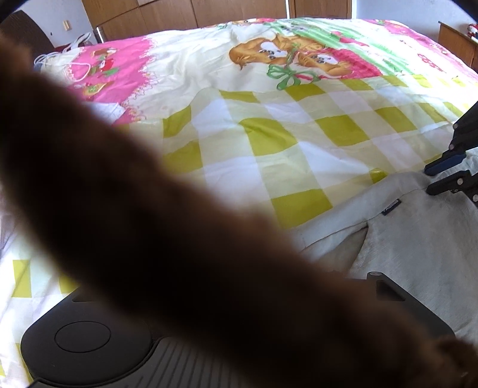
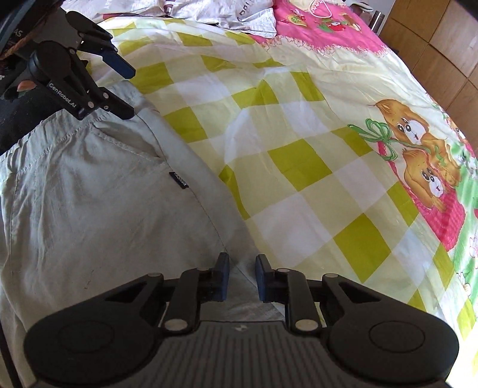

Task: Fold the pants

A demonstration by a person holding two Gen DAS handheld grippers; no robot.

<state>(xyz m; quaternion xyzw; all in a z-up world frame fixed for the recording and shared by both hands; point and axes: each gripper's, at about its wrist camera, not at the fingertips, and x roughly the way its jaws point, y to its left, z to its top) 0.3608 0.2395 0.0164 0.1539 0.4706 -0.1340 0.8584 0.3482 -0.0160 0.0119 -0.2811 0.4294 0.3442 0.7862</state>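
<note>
Pale grey pants (image 2: 89, 209) lie spread on the bed at the left, with a small dark label (image 2: 178, 180) by a pocket seam. My right gripper (image 2: 242, 276) stands at their right edge, blue pads apart, cloth lying in the gap but not pinched. My left gripper (image 2: 128, 89) hovers open at the pants' far corner, its lower finger just over the cloth. In the left wrist view a dark brown blur (image 1: 179, 223) covers the lens and hides my left fingers. The pants (image 1: 418, 232) and the right gripper (image 1: 430, 176) show at the right edge.
A bedspread (image 2: 298, 167) with yellow-green checks, pink patches and cartoon animals covers the bed. Crumpled white bedding (image 2: 215, 15) lies at the far end. A white cord (image 1: 80, 70) rests on the pink patch. Wooden wardrobe doors (image 2: 433, 59) stand beside the bed.
</note>
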